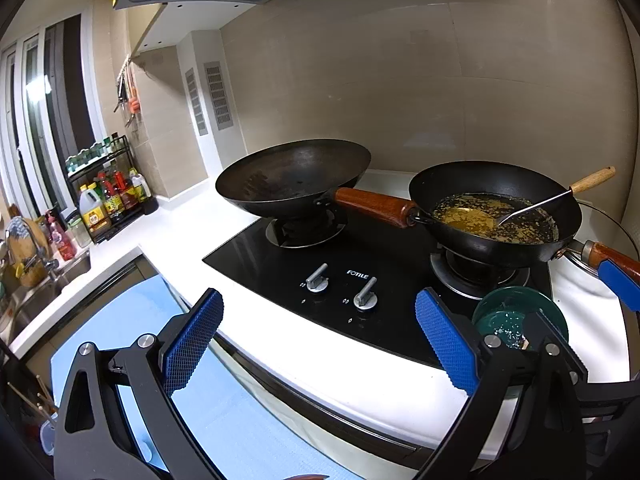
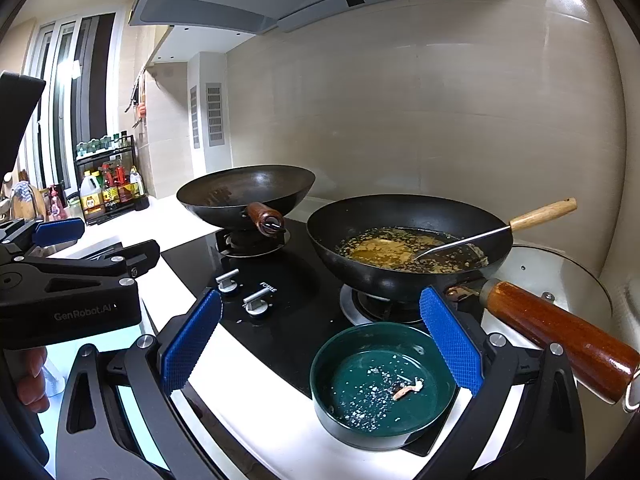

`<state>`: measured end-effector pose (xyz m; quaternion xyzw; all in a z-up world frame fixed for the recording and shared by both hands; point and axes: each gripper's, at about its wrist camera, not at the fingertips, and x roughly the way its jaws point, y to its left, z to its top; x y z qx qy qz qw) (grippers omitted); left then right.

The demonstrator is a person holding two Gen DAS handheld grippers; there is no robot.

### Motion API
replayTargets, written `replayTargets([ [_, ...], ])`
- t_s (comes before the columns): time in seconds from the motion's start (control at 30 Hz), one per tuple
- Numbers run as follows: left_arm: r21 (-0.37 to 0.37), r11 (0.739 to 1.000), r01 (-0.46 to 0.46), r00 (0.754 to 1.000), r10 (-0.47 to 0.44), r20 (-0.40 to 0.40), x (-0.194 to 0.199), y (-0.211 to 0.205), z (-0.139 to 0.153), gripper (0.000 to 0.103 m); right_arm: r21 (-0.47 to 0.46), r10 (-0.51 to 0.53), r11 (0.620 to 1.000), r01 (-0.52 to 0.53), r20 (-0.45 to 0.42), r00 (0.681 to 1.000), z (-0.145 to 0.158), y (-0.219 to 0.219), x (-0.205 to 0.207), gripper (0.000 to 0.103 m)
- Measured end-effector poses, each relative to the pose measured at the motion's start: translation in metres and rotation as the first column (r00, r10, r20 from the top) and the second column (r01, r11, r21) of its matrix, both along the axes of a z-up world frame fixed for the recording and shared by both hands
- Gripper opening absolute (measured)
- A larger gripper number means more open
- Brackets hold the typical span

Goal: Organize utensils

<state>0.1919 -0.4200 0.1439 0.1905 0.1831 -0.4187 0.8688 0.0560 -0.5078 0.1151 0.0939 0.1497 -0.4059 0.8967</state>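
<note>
A metal spatula (image 2: pixel 480 238) with a pale wooden handle (image 2: pixel 544 213) rests in the right wok (image 2: pixel 404 248), which holds yellow greasy residue; it shows in the left wrist view too as spatula (image 1: pixel 536 208) in wok (image 1: pixel 496 212). A dirty green bowl (image 2: pixel 384 384) stands on the counter in front of that wok, between the fingers of my open right gripper (image 2: pixel 320 344). My left gripper (image 1: pixel 320 340) hangs open over the counter's front edge, holding nothing; its body (image 2: pixel 68 292) appears at the left of the right wrist view.
An empty wok (image 1: pixel 292 176) sits on the left burner of the black hob (image 1: pixel 320 256), its wooden handle (image 1: pixel 372 204) pointing right. A glass lid (image 2: pixel 560 276) lies at the far right. A bottle rack (image 1: pixel 108 192) and a sink (image 1: pixel 36 280) stand at the left.
</note>
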Motion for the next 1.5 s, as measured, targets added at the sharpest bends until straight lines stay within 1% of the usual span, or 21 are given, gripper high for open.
replayTargets([
  [0.13, -0.003, 1.0, -0.025, 1.0, 0.025, 0.009, -0.003, 0.016, 0.001, 0.094, 0.002, 0.045, 0.999, -0.045, 0.005, 0.999, -0.003, 0.014, -0.001, 0.098],
  [0.2, -0.011, 0.998, -0.057, 0.998, 0.057, 0.011, -0.007, 0.034, -0.001, 0.094, 0.011, 0.098, 0.995, -0.098, 0.013, 0.995, -0.009, 0.027, -0.001, 0.098],
  [0.23, -0.011, 0.996, -0.087, 0.996, 0.087, 0.02, -0.01, 0.045, -0.003, 0.094, 0.018, 0.122, 0.992, -0.122, 0.016, 0.992, -0.012, 0.034, 0.0, 0.098],
  [0.37, -0.014, 0.981, -0.193, 0.98, 0.193, 0.042, -0.021, 0.096, -0.018, 0.094, 0.027, 0.258, 0.966, -0.258, 0.013, 0.966, -0.032, 0.071, 0.004, 0.098],
  [0.43, -0.01, 0.971, -0.241, 0.969, 0.241, 0.049, -0.025, 0.122, -0.028, 0.094, 0.037, 0.327, 0.944, -0.328, 0.012, 0.945, -0.044, 0.092, 0.006, 0.098],
  [0.57, 0.007, 0.935, -0.356, 0.934, 0.355, 0.024, -0.031, 0.183, -0.052, 0.094, 0.049, 0.458, 0.888, -0.458, 0.003, 0.889, -0.07, 0.135, 0.009, 0.098],
  [0.67, 0.011, 0.895, -0.445, 0.895, 0.445, 0.004, -0.041, 0.231, -0.073, 0.094, 0.067, 0.547, 0.836, -0.545, -0.021, 0.837, -0.09, 0.165, 0.011, 0.098],
  [0.8, 0.006, 0.848, -0.53, 0.847, 0.53, -0.045, -0.052, 0.278, -0.097, 0.094, 0.085, 0.622, 0.782, -0.617, -0.057, 0.781, -0.117, 0.196, 0.012, 0.098],
  [0.83, 0.005, 0.836, -0.549, 0.834, 0.548, -0.057, -0.056, 0.288, -0.104, 0.094, 0.091, 0.637, 0.771, -0.631, -0.067, 0.768, -0.125, 0.203, 0.012, 0.098],
  [0.9, 0.003, 0.82, -0.572, 0.818, 0.57, -0.078, -0.064, 0.304, -0.118, 0.094, 0.101, 0.653, 0.757, -0.645, -0.085, 0.753, -0.138, 0.212, 0.012, 0.098],
  [1.03, -0.006, 0.788, -0.616, 0.783, 0.612, -0.111, -0.081, 0.332, -0.146, 0.094, 0.114, 0.674, 0.738, -0.665, -0.123, 0.728, -0.168, 0.224, 0.009, 0.098],
  [1.1, -0.013, 0.77, -0.637, 0.764, 0.63, -0.14, -0.09, 0.346, -0.163, 0.094, 0.118, 0.687, 0.726, -0.677, -0.132, 0.714, -0.181, 0.228, 0.007, 0.098],
  [1.23, -0.002, 0.757, -0.653, 0.746, 0.643, -0.174, -0.106, 0.365, -0.198, 0.094, 0.109, 0.703, 0.711, -0.695, -0.148, 0.696, -0.198, 0.233, 0.005, 0.098],
  [1.3, 0.003, 0.75, -0.662, 0.737, 0.652, -0.177, -0.11, 0.372, -0.214, 0.094, 0.105, 0.708, 0.705, -0.701, -0.154, 0.689, -0.205, 0.235, 0.007, 0.098],
  [1.43, 0.028, 0.731, -0.682, 0.709, 0.67, -0.219, -0.114, 0.384, -0.243, 0.089, 0.097, 0.708, 0.704, -0.703, -0.167, 0.686, -0.214, 0.234, 0.012, 0.098],
  [1.47, 0.032, 0.728, -0.685, 0.705, 0.673, -0.224, -0.115, 0.386, -0.249, 0.088, 0.096, 0.708, 0.704, -0.704, -0.168, 0.686, -0.215, 0.234, 0.012, 0.098],
  [1.5, 0.011, 0.727, -0.687, 0.707, 0.671, -0.222, -0.118, 0.388, -0.25, 0.088, 0.092, 0.708, 0.704, -0.705, -0.169, 0.685, -0.218, 0.234, 0.012, 0.098],
])
